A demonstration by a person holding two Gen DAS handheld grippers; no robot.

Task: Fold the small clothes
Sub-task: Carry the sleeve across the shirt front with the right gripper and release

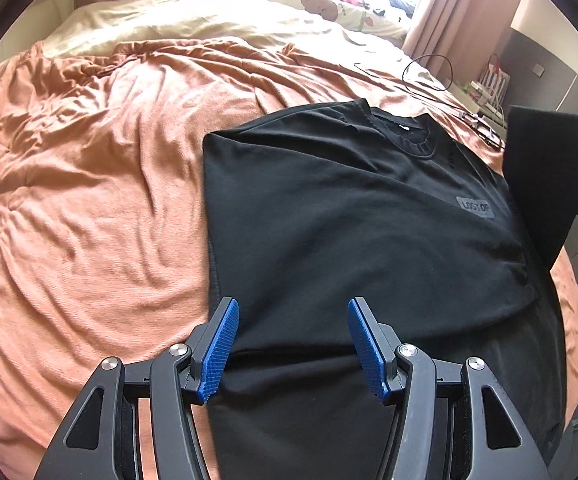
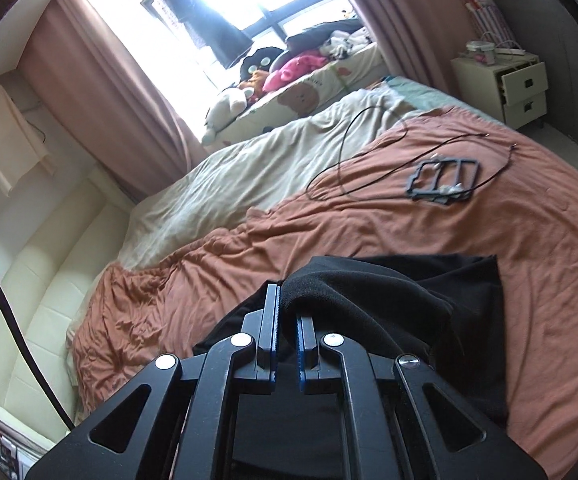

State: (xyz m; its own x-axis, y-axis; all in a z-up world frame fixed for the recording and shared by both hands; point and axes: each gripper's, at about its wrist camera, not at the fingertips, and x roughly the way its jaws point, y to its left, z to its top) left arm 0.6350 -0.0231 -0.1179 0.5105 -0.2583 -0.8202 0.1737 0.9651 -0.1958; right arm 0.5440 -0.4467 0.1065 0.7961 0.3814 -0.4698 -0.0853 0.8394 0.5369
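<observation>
Right wrist: gripper clamping black T-shirt

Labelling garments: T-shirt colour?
Black T-shirt, grey chest patch; clearest in left wrist view.

Orange blanket, black cable, bedside drawers, plush toys

Both the left gripper and right gripper are matte black linkages with triangular cut-outs, round silver pivot screws, and fingers faced with textured blue pads.
</observation>
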